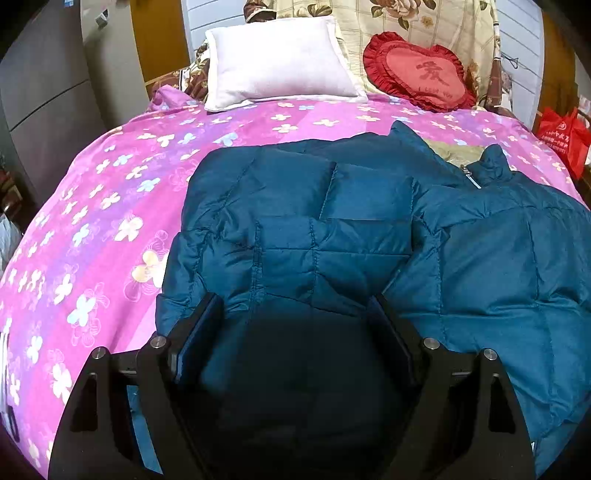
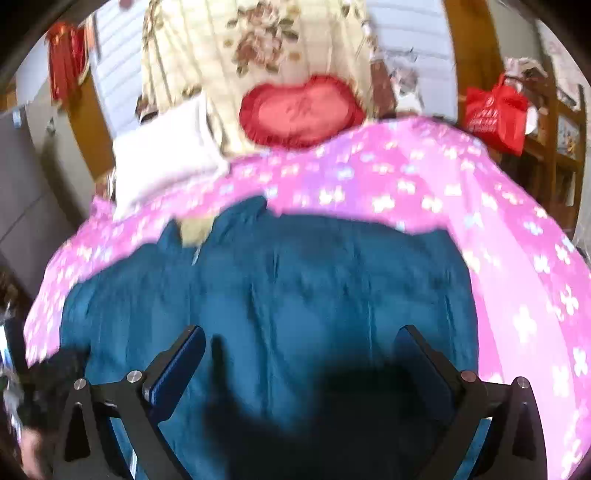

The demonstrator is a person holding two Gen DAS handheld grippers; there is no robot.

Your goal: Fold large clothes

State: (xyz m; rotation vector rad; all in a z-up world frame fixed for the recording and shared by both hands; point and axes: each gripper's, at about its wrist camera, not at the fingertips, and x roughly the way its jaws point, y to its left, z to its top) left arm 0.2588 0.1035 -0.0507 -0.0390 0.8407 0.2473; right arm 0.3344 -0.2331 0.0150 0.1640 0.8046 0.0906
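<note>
A dark teal quilted down jacket [image 1: 369, 229] lies spread on a bed with a pink flowered cover [image 1: 110, 192]. Its left side and sleeve are folded over the body, and the collar with a zipper [image 1: 471, 177] points toward the pillows. My left gripper [image 1: 295, 306] is open just above the jacket's near left part, with nothing between its fingers. In the blurred right wrist view the jacket [image 2: 314, 280] fills the middle. My right gripper [image 2: 299, 339] is open over its near edge, holding nothing.
A white pillow [image 1: 277, 62] and a red heart cushion [image 1: 417, 70] lie at the head of the bed against a floral quilt [image 1: 406, 18]. A red bag [image 1: 561, 136] hangs at the right. A grey cabinet [image 1: 44, 85] stands at the left.
</note>
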